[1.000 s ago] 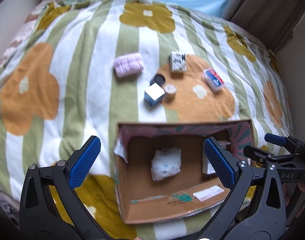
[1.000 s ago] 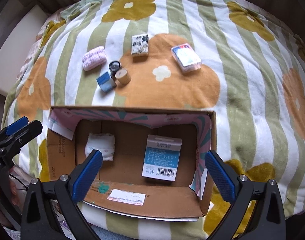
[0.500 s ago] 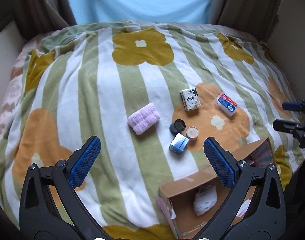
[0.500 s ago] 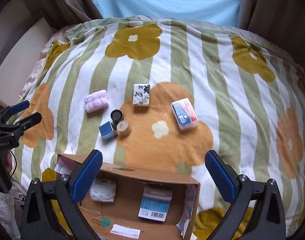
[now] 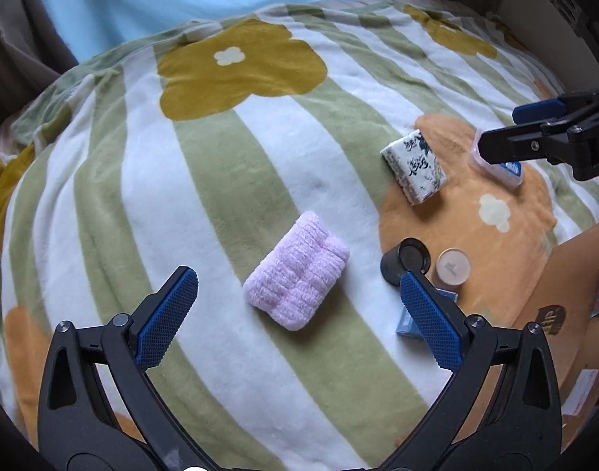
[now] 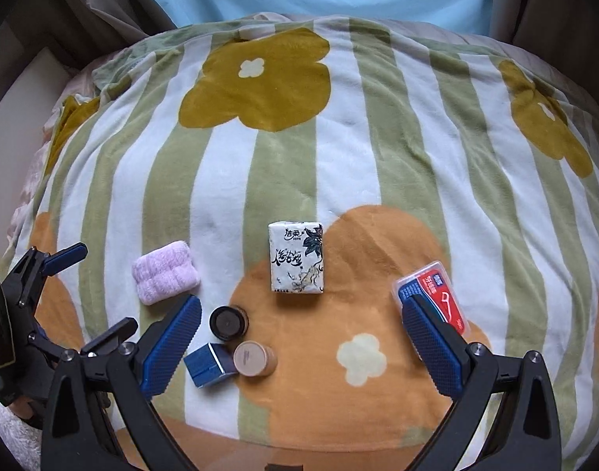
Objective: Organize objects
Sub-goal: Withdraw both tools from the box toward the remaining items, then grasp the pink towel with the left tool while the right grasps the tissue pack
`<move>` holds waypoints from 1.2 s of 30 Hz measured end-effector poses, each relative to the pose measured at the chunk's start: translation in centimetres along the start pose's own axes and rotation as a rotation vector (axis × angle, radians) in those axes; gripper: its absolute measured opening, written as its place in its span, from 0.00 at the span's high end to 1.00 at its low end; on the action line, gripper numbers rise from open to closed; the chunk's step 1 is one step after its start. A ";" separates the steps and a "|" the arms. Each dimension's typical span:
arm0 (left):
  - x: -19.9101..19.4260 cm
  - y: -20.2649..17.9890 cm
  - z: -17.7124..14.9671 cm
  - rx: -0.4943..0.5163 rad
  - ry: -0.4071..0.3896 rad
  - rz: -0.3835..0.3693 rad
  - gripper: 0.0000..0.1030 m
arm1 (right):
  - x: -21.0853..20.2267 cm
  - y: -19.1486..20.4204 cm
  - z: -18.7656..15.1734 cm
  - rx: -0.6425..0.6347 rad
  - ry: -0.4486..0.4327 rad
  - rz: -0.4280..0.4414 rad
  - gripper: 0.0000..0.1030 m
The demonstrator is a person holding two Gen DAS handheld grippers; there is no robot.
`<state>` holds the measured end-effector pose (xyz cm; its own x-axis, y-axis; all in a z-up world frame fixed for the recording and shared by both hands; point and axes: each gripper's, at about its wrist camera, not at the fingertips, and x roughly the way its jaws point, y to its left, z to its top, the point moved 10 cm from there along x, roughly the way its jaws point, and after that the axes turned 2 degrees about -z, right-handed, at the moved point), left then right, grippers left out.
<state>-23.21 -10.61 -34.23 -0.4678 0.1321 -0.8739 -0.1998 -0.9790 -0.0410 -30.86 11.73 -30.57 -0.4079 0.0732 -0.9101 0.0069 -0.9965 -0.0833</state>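
On a striped flowered blanket lie a folded pink cloth [image 5: 297,271] [image 6: 164,272], a white tissue pack with black print [image 5: 413,167] [image 6: 296,258], a black round jar [image 5: 403,261] [image 6: 229,322], a tan round jar [image 5: 452,267] [image 6: 254,359], a blue box [image 6: 209,365] and a red-and-blue clear case [image 6: 437,294]. My left gripper [image 5: 299,320] is open, just in front of the pink cloth. My right gripper [image 6: 299,347] is open and empty, above the jars and tissue pack, the case by its right finger.
The cardboard box's outer wall [image 5: 566,294] stands at the right edge of the left wrist view. A pale wall and dark curtains ring the far side of the bed. The blanket's far half holds only yellow flower prints [image 6: 256,78].
Both grippers have moved forward, away from the cardboard box and toward the loose objects. The left one has come close to the pink cloth. The box has left the right wrist view.
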 end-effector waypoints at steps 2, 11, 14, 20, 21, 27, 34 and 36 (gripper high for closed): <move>1.5 0.0 -0.2 0.024 0.014 -0.005 0.01 | 1.8 0.1 0.2 -0.002 0.027 -0.013 0.01; 5.0 -0.2 -0.8 0.075 0.036 -0.048 0.09 | 7.0 0.7 0.7 -0.017 0.083 -0.044 0.02; 5.5 -0.5 -1.1 0.090 0.042 -0.056 0.17 | 7.7 0.7 0.8 -0.038 0.079 -0.071 0.03; 6.2 -0.8 -1.7 0.109 0.048 -0.064 0.32 | 9.0 0.7 0.1 -0.039 0.108 -0.079 0.29; 6.1 -0.7 -1.7 0.110 0.045 -0.065 0.37 | 9.2 0.7 -0.1 -0.040 0.114 -0.081 0.34; 5.7 -0.2 -1.4 0.102 0.049 -0.073 0.47 | 9.3 0.5 -0.9 -0.055 0.116 -0.092 0.49; 4.9 -0.2 -1.3 0.073 0.052 -0.073 0.53 | 8.4 0.1 -1.4 -0.034 0.099 -0.058 0.59; 4.5 -0.2 -1.2 0.060 0.049 -0.074 0.53 | 8.1 -0.1 -1.7 -0.029 0.093 -0.053 0.59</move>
<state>-24.27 -10.04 -38.73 -0.4076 0.1944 -0.8922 -0.2839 -0.9556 -0.0784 -32.61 12.45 -38.64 -0.3224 0.1309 -0.9375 0.0144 -0.9896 -0.1431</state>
